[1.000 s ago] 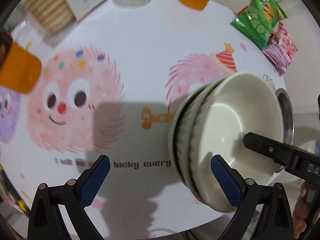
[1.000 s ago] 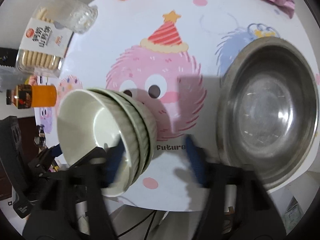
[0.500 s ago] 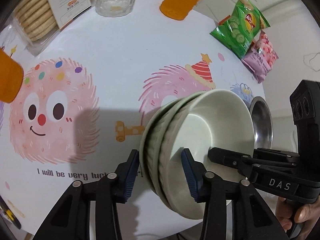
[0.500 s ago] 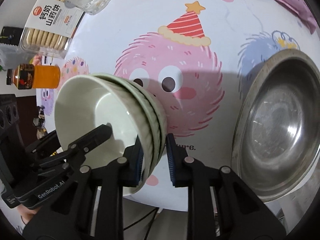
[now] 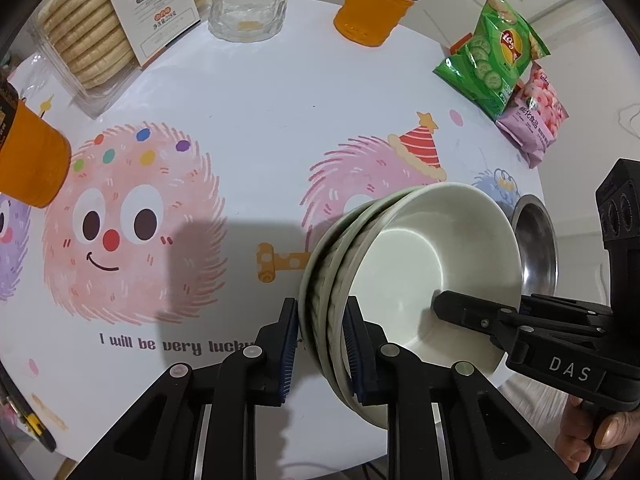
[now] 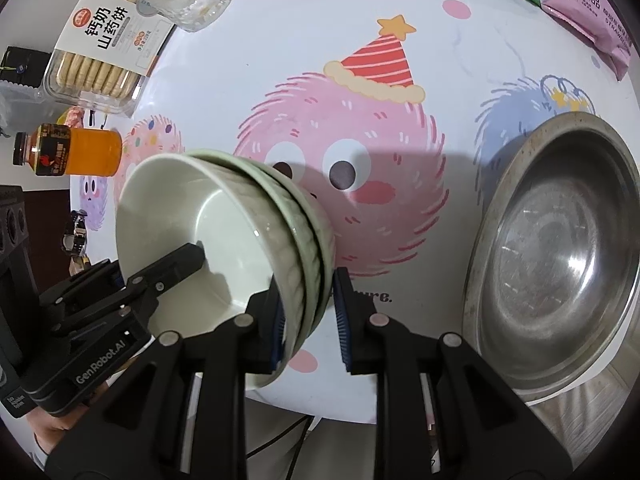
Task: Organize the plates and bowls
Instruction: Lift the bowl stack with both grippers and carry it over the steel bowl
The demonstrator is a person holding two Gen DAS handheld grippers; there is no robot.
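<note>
While both grippers bear on it, a stack of pale bowls (image 5: 400, 268) sits low and right of centre in the left wrist view, tilted so that the top bowl's white inside faces right. Seen from the right wrist the same bowls (image 6: 224, 240) lie at lower left of centre, tilted the other way across the frame. Whether the stack rests on the worktop (image 5: 260, 92) or hangs just above it I cannot tell.

At the bottom of its own view, the left gripper (image 5: 322, 344) has just been closing; its jaws stand narrow, the blue pads pinching the near rim of the stack, one pad outside and one inside. Opposite it, the right gripper (image 6: 308, 312) has its jaws narrow too; the left pad presses the rim, and the right pad stands just beside the outer wall, whether touching I cannot tell. One black finger of each gripper reaches into the top bowl. A hand (image 5: 588, 436) shows at the lower right corner, on the handle.

A steel basin (image 6: 560, 248) sits at right, near the bowls but apart. Farther off, along the top of the left view, stand a biscuit pack (image 5: 100, 28), a glass (image 5: 248, 8), a bottle (image 5: 376, 8) and two snack bags (image 5: 492, 56).
</note>
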